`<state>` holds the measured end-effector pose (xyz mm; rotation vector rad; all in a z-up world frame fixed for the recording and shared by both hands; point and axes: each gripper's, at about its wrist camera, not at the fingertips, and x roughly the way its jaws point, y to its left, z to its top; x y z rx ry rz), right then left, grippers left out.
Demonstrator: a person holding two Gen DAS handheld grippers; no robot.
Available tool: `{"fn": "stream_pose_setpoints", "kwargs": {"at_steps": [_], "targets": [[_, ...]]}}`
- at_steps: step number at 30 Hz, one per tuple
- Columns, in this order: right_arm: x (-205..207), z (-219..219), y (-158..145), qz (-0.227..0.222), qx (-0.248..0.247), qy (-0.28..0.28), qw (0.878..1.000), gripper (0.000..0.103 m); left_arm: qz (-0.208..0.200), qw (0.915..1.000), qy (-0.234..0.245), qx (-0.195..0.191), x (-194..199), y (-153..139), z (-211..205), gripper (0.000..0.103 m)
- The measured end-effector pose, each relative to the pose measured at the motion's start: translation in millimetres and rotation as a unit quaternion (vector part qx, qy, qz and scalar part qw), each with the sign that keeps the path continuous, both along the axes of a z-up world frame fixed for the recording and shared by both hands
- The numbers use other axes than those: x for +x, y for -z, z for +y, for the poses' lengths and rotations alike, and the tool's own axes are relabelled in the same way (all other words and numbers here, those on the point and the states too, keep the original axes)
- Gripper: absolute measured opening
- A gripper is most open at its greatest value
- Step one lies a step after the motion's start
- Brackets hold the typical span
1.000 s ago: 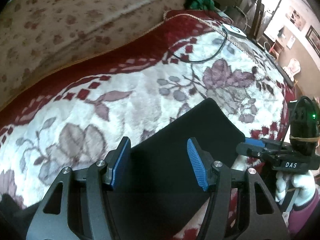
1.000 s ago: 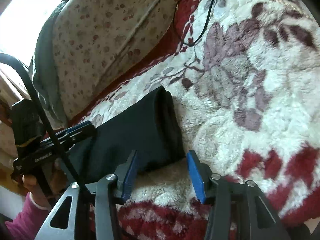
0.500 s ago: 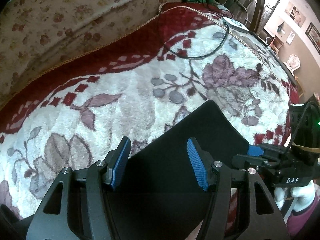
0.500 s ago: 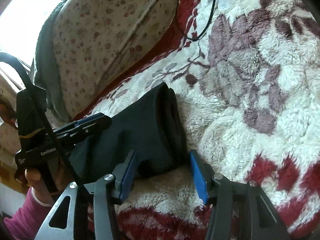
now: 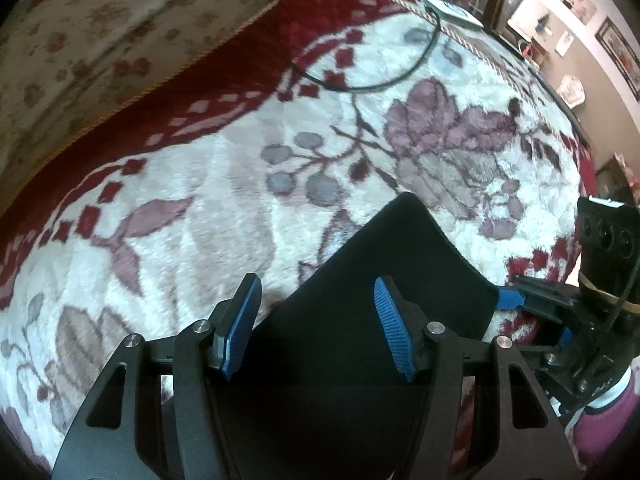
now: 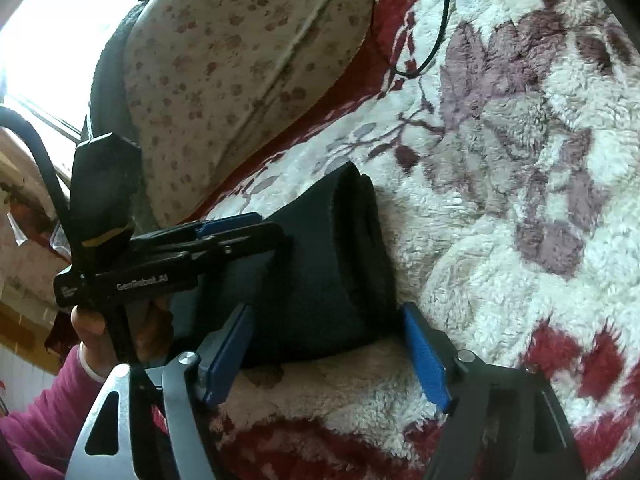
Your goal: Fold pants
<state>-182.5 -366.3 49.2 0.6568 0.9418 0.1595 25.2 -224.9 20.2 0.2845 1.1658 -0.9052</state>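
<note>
Folded black pants (image 5: 384,256) lie on a fleecy floral blanket (image 5: 224,184). In the left wrist view my left gripper (image 5: 316,300) hovers open over the pants' left part, its blue pads clear of the cloth. From the right wrist view the left gripper (image 6: 276,236) reaches over the pants (image 6: 320,248) from the left, held by a hand (image 6: 92,328). The jaws of my right gripper (image 6: 326,320) are opening; the pants' near folded edge lies between the pads, which do not press on it. The right gripper (image 5: 536,316) also shows at the pants' right corner.
A black cable (image 5: 376,84) loops on the blanket's far part, near a white device (image 5: 452,10). A flowered cushion back (image 6: 240,60) rises behind the blanket. A magenta sleeve (image 6: 40,412) sits at the lower left. Room furniture stands beyond the bed's far edge.
The right gripper's jaws have spread wider around the pants' near edge. The left gripper has moved further over the pants and a little lower, still open.
</note>
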Motion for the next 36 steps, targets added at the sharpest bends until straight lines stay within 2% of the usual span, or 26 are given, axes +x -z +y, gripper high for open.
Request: {"fn": "stream_pose_setpoints", "kwargs": {"at_steps": [4,5,6,7,10,12,14,17,19,23,31,36], "targets": [[1,0,0,0.001,-0.004,-0.003,1.0,0.07,-0.01,0.9996,0.024,0.008,-4,2,-13,0.059],[2,1,-1,0.0,-0.008,-0.004,1.0,0.066,-0.011,0.9995,0.029,0.009,-4,3,-16,0.059],[2,1,-1,-0.001,-0.016,-0.001,1.0,0.056,-0.009,0.9994,0.034,0.008,-4,3,-18,0.059],[2,2,-1,0.002,-0.023,0.003,1.0,0.05,-0.005,0.9992,0.039,0.007,-3,4,-21,0.059],[6,3,-1,0.001,-0.037,0.006,0.999,0.04,0.001,0.9983,0.058,0.001,-2,7,-27,0.059],[8,3,0,0.0,-0.042,0.009,0.999,0.035,-0.009,0.9973,0.073,0.0,-4,9,-31,0.053],[10,1,1,-0.001,-0.043,0.013,0.999,0.03,-0.021,0.9954,0.094,-0.004,-8,7,-35,0.036],[14,2,1,-0.005,-0.052,0.011,0.999,0.024,-0.038,0.993,0.111,-0.001,-13,5,-40,0.026],[16,3,-1,-0.014,-0.054,0.009,0.998,0.017,-0.042,0.993,0.111,-0.003,-13,4,-41,0.019],[14,1,-8,-0.042,-0.029,0.007,0.999,0.015,-0.038,0.9938,0.102,-0.02,-13,-4,-32,0.012],[7,10,-33,-0.091,-0.004,-0.007,0.996,0.015,-0.048,0.9935,0.077,-0.069,-18,-41,-5,0.011],[8,31,-62,-0.127,-0.002,-0.039,0.991,0.015,-0.06,0.9918,0.058,-0.096,-21,-71,21,0.009]]}}
